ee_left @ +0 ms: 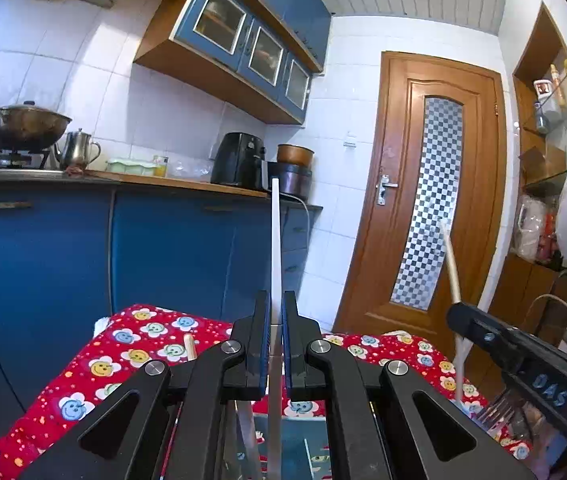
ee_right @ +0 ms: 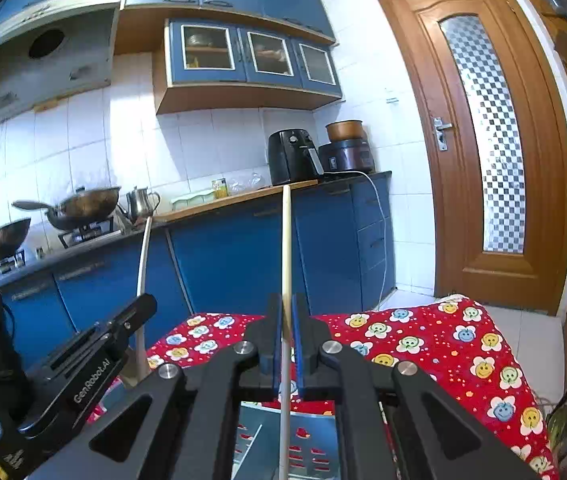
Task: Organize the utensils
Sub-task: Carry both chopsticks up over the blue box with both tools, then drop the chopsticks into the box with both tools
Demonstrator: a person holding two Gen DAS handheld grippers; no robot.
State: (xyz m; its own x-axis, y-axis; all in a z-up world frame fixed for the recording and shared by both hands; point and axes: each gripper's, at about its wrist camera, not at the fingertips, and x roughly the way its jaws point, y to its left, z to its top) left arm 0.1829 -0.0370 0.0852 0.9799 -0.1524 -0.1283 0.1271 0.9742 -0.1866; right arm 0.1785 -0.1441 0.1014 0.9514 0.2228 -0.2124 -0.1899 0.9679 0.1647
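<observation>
My left gripper (ee_left: 276, 322) is shut on a white chopstick (ee_left: 276, 248) that stands upright between its pads, above the red flowered tablecloth (ee_left: 123, 352). My right gripper (ee_right: 286, 322) is shut on a pale wooden chopstick (ee_right: 286, 248), also upright. Each gripper shows in the other's view: the right gripper body (ee_left: 523, 364) with its wooden stick (ee_left: 452, 264), and the left gripper body (ee_right: 83, 360) with its white stick (ee_right: 143, 264). A metal tray with compartments (ee_right: 307, 440) lies just below the grippers. Fork tines (ee_left: 499, 408) show at the right, and another wooden stick end (ee_left: 190, 346) lies on the cloth.
Blue kitchen cabinets (ee_left: 163, 248) and a counter with a wok (ee_left: 23, 126), kettle (ee_left: 77, 150), air fryer (ee_left: 239, 160) and cooker (ee_left: 291, 172) stand beyond the table. A wooden door (ee_left: 423, 200) is at the right, shelves (ee_left: 547, 160) beside it.
</observation>
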